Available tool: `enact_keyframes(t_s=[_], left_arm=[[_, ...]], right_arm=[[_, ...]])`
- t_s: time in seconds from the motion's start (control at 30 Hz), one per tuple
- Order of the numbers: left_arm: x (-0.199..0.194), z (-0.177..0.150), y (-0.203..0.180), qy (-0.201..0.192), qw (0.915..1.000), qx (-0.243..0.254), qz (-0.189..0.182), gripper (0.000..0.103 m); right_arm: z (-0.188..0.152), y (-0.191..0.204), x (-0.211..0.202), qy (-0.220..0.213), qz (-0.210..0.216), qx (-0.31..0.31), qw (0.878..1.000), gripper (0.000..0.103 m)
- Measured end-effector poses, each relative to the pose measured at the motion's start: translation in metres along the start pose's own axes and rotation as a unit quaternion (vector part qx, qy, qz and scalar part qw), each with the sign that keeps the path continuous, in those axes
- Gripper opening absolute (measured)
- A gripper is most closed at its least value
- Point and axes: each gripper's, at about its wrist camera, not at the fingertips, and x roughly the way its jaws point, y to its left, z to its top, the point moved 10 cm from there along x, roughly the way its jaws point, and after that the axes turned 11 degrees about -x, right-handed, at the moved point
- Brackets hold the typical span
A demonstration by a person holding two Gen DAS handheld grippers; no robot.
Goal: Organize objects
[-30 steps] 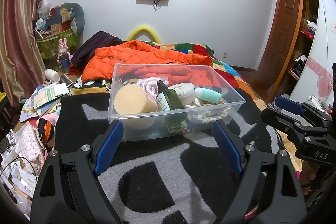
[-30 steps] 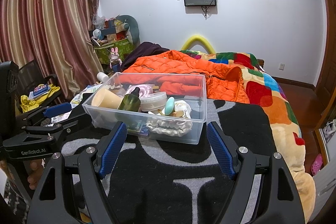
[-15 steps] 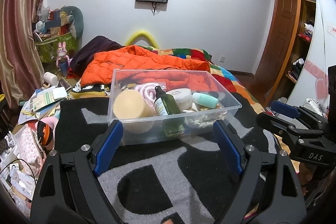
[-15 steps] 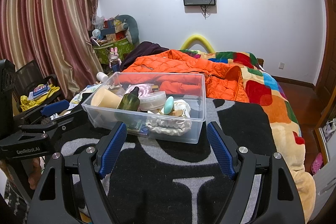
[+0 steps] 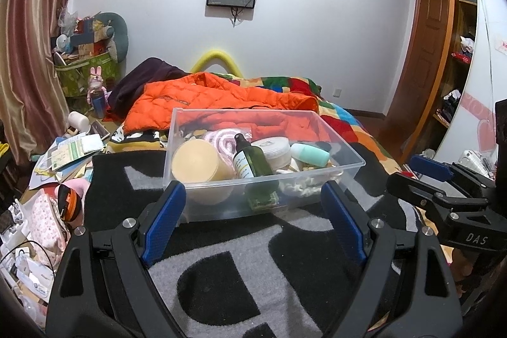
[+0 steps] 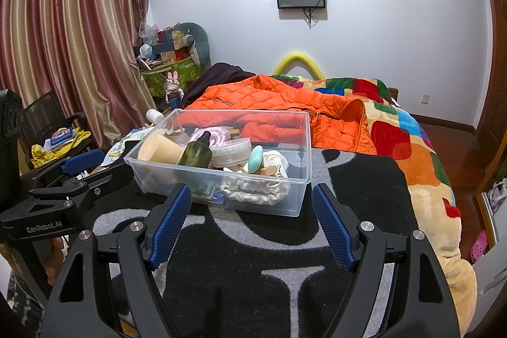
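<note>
A clear plastic bin (image 5: pixel 348 152) (image 6: pixel 299 195) stands on a black and grey blanket (image 5: pixel 240 271) (image 6: pixel 253 246) on the bed. In it lie a beige cup (image 5: pixel 198 165) (image 6: pixel 160 149), a dark green spray bottle (image 5: pixel 252 162) (image 6: pixel 195 152), a round white jar (image 5: pixel 274 149) (image 6: pixel 231 151), a mint tube (image 5: pixel 310 154) (image 6: pixel 255 159), a pink coil (image 5: pixel 221 140) and white cloth (image 6: pixel 256 190). My left gripper (image 5: pixel 253 222) is open and empty just short of the bin. My right gripper (image 6: pixel 250 225) is open and empty, also in front of it.
An orange down jacket (image 5: pixel 202 97) (image 6: pixel 285 106) and a colourful quilt (image 6: pixel 405 141) lie behind the bin. Papers and clutter (image 5: pixel 66 151) cover the floor at the left. A chair with items (image 6: pixel 57 135) stands left. A wooden door and shelves (image 5: pixel 443 59) are at the right.
Both grippers have drawn slightly back and up from the bin; it looks a little smaller and farther. Both stay open and empty.
</note>
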Motion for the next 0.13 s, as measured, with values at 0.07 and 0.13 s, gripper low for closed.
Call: enact_keyframes(t_s=[0.07,0.13], left_arm=[[0.0000,-0.0004,-0.0013,0.001,1.0000,0.001,-0.001,0.088],[0.0002,-0.0009,-0.0025,0.004,1.0000,0.003,-0.003,0.088]], right_arm=[[-0.0003,0.0003,0.0003,0.000,0.000,0.000,1.000,0.076],[-0.0004,0.0004,0.0004,0.000,0.001,0.001,1.000,0.076]])
